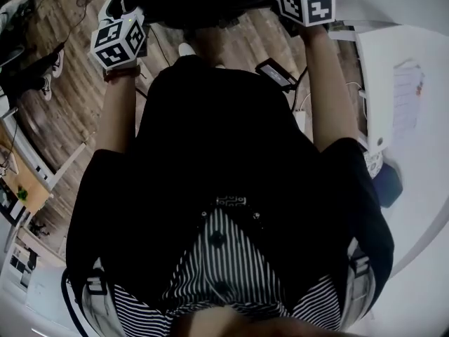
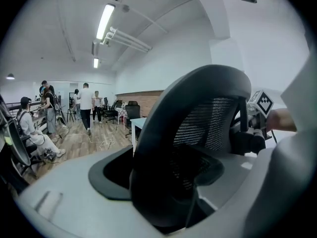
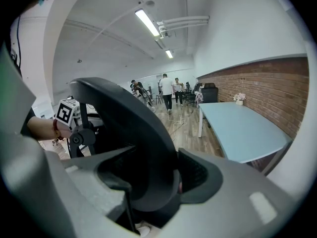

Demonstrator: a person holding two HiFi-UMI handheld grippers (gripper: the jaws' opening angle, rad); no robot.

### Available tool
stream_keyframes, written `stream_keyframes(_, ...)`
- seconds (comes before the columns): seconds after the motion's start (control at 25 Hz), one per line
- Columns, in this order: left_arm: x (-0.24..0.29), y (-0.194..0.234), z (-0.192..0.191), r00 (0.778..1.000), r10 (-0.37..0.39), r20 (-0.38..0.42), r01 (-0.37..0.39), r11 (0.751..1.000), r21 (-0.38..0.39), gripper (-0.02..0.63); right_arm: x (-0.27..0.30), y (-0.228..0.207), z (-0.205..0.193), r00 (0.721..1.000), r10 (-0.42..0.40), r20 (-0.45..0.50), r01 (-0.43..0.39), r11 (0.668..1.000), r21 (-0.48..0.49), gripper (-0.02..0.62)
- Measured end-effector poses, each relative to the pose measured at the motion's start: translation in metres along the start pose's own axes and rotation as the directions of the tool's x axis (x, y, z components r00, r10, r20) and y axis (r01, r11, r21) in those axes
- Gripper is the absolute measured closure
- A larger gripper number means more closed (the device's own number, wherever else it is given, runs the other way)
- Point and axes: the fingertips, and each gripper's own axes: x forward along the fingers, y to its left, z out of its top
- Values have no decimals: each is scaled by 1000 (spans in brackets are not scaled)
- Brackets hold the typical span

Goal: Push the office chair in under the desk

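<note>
Step in hand: hold taken, push judged under way. The left gripper [image 2: 185, 180] and right gripper [image 3: 148, 182] each pinch the rim of the office chair [image 2: 210, 115] backrest, at opposite sides.

The chair lies top centre in the head view, with a white desk [image 1: 403, 55] at the right edge.

Next move, as judged: an even, level shove from both sides.

Only the gripper views show the clamped jaws. Only the head view shows the desk.

Black mesh, dark grey frame on the chair [image 2: 208, 128]. White with black square markers on the cubes [image 1: 119, 41] [image 1: 306, 1] at its back. Brown wood planks under it, floor [image 1: 63, 118]. White desk [image 1: 421, 153] beside. Beyond the chair, pale blue table [image 3: 237, 128], red-brown brick wall [image 3: 267, 83]. Black top [image 1: 210, 153]; black-and-white stripes below.
</note>
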Motion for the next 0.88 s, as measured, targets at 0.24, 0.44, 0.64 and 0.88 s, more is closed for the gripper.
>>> stream_keyframes(0.24, 40, 46, 20, 1000, -16, 9, 16, 1000, 18, 310, 48, -12, 36, 1000, -15, -8, 15, 1000, 3, 353)
stream_keyframes(0.44, 76, 84, 33, 994, -96, -43, 98, 994, 45, 313, 84, -17, 59, 998, -50, -31, 50, 999, 4, 356)
stream_keyframes(0.64, 112, 119, 48, 988, -151, -31, 153, 987, 57, 314, 117, -22, 78, 995, -58, -78, 56, 998, -26, 357)
stream_keyframes(0.88, 150, 163, 64, 978, -198, -64, 204, 972, 114, 319, 155, -17, 99, 995, -45, -91, 43, 999, -29, 360)
